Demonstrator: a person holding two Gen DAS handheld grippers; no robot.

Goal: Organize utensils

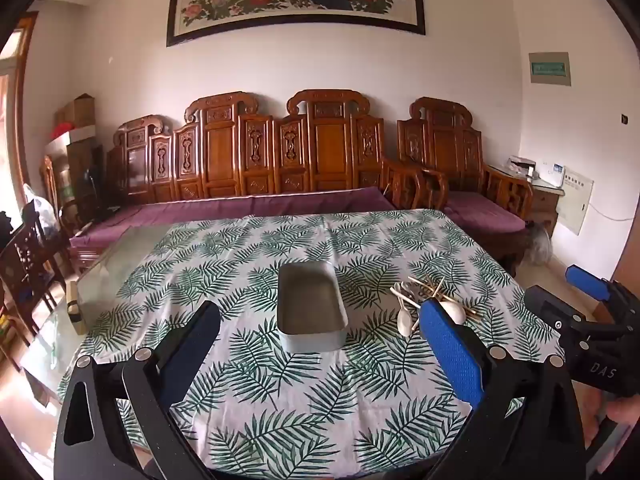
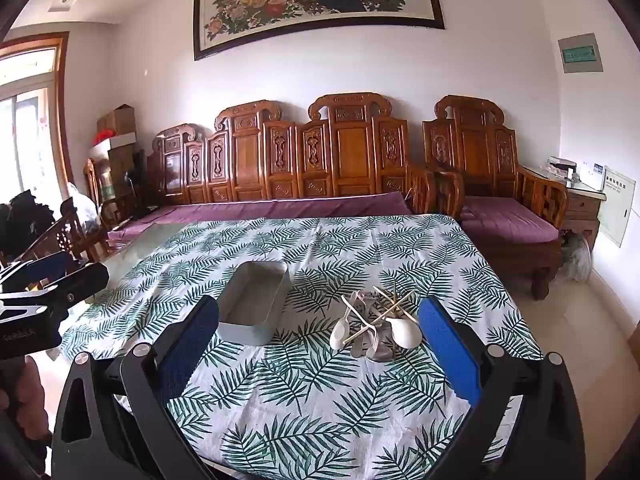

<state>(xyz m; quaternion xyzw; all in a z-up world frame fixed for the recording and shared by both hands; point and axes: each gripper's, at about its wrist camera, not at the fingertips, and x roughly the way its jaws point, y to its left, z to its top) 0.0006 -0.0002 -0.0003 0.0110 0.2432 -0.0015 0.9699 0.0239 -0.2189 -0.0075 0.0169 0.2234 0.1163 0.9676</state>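
**Utensils heaped ahead of the right tongs, tin box off to their left**

Utensils (image 2: 374,326) lie in a loose tangle on the leaf-print tabletop (image 2: 304,392), straight ahead of the right tongs (image 2: 320,344) and just beyond their tips. The heap holds white plastic spoons, pale forks and thin wooden sticks crossing one another at several angles, so no single long axis governs it; the spoon bowls face the tongs and the handles run away from them. An empty grey tin box (image 2: 254,306) stands ahead and to the left of the right tongs, near the heap but apart from it, its long side running away from the tongs.

From the left tongs (image 1: 320,344) the order swaps: the box sits dead ahead, the heap ahead and to the right, partly behind the right-hand blue pad.

Both pairs of tongs are spread wide with nothing between them, hovering above the cloth and tipped downward. The right hand looks the nearer and better lined up for a first pick; the box's open top suits a drop from above.
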